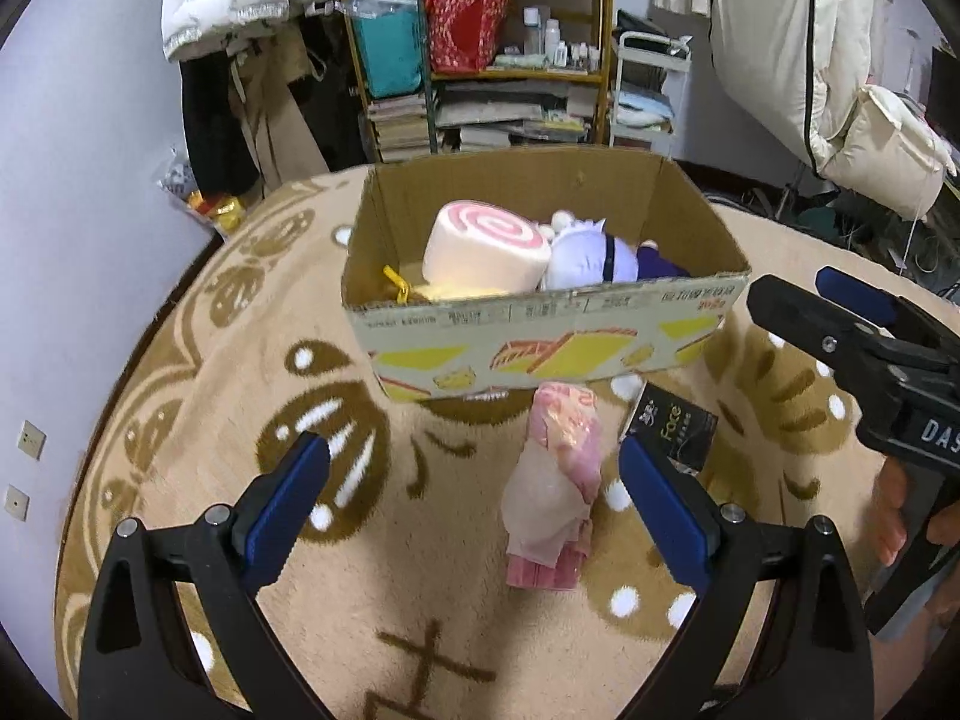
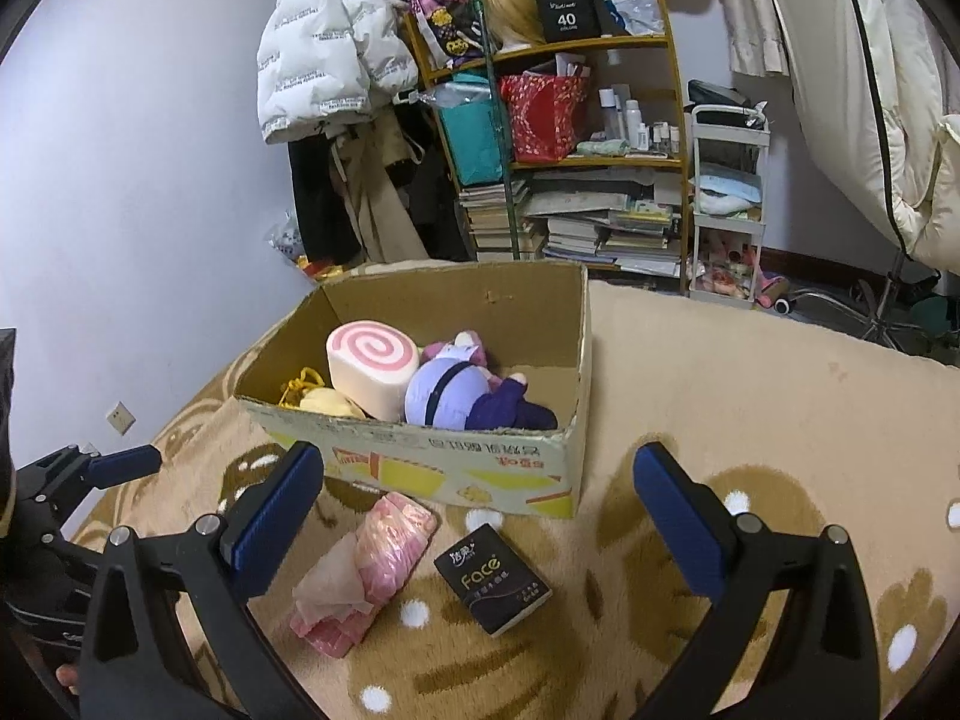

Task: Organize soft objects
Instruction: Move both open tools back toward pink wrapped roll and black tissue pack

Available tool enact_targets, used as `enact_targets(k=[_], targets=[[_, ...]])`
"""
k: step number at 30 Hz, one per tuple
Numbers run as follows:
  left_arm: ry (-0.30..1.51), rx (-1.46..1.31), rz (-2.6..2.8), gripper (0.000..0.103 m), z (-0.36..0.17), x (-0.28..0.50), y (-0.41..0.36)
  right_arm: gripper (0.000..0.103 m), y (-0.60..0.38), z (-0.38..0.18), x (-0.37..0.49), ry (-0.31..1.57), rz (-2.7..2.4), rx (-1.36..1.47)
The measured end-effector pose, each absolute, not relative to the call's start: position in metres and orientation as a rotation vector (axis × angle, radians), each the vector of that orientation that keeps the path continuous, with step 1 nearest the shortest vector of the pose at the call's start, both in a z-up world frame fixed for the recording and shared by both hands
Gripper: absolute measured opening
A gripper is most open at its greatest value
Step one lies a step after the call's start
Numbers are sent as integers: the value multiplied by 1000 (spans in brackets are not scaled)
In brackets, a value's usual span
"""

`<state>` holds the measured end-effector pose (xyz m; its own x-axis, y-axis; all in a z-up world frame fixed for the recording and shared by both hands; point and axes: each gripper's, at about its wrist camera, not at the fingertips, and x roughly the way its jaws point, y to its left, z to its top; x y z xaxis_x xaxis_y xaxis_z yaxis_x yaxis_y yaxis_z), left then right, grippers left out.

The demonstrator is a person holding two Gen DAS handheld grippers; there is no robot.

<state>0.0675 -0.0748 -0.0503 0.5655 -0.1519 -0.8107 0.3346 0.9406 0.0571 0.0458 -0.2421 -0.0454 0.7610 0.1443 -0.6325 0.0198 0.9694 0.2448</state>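
left gripper (image 1: 474, 480): being held wide open, pink tissue pack (image 1: 555, 480) lying between its fingers | right gripper (image 2: 480, 504): being held open, black tissue pack (image 2: 492, 579) lying below it | cardboard box (image 2: 420, 468) ahead

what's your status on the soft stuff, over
Left gripper open, empty, over pink tissue pack. Right gripper open, empty. Black tissue pack also on rug; swirl cushion and purple plush already in cardboard box. Nothing blocking.
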Motion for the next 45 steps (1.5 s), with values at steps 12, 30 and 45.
enact_targets(k=[12, 30, 45], targets=[[990, 215, -298, 96, -74, 81, -81, 103, -240, -68, 59, 780, 58, 238], [1077, 247, -351, 96, -100, 96, -93, 103, -235, -98, 80, 883, 59, 234], [1138, 285, -390, 96, -121, 99, -109, 103, -234, -125, 96, 972, 47, 229]])
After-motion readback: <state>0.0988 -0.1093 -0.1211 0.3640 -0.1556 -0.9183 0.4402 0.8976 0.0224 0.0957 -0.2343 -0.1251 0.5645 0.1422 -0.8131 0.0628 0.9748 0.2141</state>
